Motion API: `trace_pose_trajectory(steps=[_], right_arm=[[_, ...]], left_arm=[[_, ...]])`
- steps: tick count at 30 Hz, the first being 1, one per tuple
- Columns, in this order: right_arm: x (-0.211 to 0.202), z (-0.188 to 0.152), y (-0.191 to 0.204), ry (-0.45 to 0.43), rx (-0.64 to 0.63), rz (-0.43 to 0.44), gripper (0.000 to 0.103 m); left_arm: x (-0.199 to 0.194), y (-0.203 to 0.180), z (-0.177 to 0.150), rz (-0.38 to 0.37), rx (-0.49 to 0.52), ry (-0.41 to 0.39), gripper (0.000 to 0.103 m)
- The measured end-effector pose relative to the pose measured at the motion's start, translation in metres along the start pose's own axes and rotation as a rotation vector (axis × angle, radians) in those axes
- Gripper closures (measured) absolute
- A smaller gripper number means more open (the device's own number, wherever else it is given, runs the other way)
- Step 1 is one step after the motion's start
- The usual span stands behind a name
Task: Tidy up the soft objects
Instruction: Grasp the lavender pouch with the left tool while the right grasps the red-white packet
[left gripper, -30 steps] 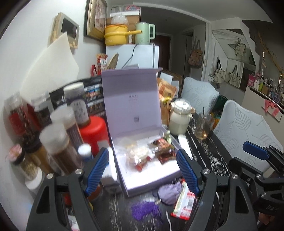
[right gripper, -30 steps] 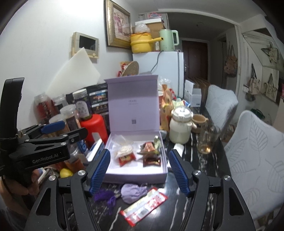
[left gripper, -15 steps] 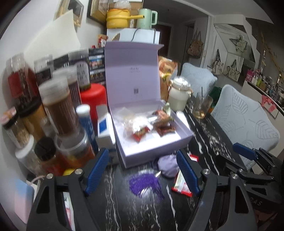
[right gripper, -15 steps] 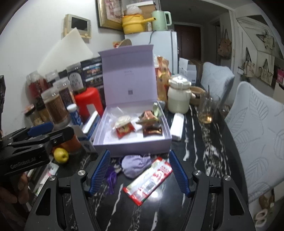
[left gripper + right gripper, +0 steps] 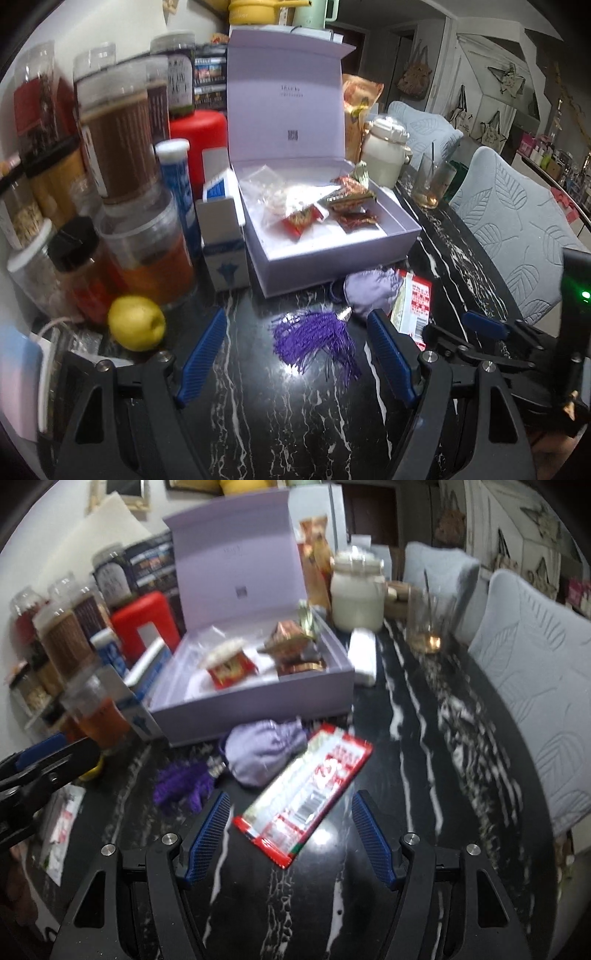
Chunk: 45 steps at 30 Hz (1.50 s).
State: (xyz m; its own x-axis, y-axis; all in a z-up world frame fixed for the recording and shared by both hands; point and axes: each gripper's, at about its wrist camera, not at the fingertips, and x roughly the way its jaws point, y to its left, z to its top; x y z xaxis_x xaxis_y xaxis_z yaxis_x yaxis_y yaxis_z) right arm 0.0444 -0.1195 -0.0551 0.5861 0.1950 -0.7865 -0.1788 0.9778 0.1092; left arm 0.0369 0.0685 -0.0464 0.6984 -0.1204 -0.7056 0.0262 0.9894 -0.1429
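Both grippers we're holding are spread wide with nothing between the pads: the left gripper [image 5: 297,360] hangs over the black marble table [image 5: 258,424] with the purple tassel [image 5: 314,341] sitting in the gap ahead of its tips, not touched, and the right gripper [image 5: 290,836] hangs with the near end of the red and white snack packet [image 5: 306,794] lying between its blue fingers [image 5: 205,836], pads clear of it on both sides as far as we can tell (that view is pretty blurry). We'll use the open lavender box [image 5: 332,251] as the landmark. The lavender pouch [image 5: 262,751] is slumped right against the box's front wall, the tassel is just in front of the pouch and a bit to its left, and the snack packet lies at a slant in front of the box with its far end overlapping the pouch. Inside the box we can see a few wrapped snacks [image 5: 325,212] near the back half. Left of the box is a small white and blue carton [image 5: 223,243] touching its side, then a crowd of jars [image 5: 118,147] and a yellow lemon-like fruit [image 5: 136,323]. Right of the box are a cream ceramic jar [image 5: 384,157] and a drinking glass [image 5: 430,182].
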Motion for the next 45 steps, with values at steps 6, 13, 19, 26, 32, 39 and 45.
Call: trace_pose_trajectory(steps=[6, 13, 19, 26, 32, 39, 45], right_arm=[[0.03, -0.002, -0.001, 0.065, 0.004, -0.014, 0.019], [0.06, 0.001, 0.0, 0.113, -0.016, -0.03, 0.017], [0.072, 0.0, 0.0, 0.106, -0.105, -0.074, 0.019], [0.051, -0.011, -0.035, 0.12, -0.12, -0.062, 0.05], [0.036, -0.02, -0.07, 0.134, -0.096, -0.06, 0.051], [0.038, -0.016, -0.08, 0.15, -0.08, -0.039, 0.036], [0.05, -0.004, -0.078, 0.154, -0.106, -0.078, 0.033]], left_arm=[[0.015, 0.004, -0.006, 0.0, -0.001, 0.012, 0.025], [0.029, 0.007, -0.003, 0.004, -0.03, 0.033, 0.025], [0.045, -0.007, 0.003, -0.034, -0.006, 0.067, 0.025], [0.061, -0.042, 0.007, -0.125, 0.062, 0.096, 0.025], [0.082, -0.064, 0.009, -0.159, 0.103, 0.139, 0.025], [0.115, -0.072, 0.017, -0.188, 0.097, 0.204, 0.025], [0.137, -0.075, 0.019, -0.179, 0.1, 0.252, 0.025]])
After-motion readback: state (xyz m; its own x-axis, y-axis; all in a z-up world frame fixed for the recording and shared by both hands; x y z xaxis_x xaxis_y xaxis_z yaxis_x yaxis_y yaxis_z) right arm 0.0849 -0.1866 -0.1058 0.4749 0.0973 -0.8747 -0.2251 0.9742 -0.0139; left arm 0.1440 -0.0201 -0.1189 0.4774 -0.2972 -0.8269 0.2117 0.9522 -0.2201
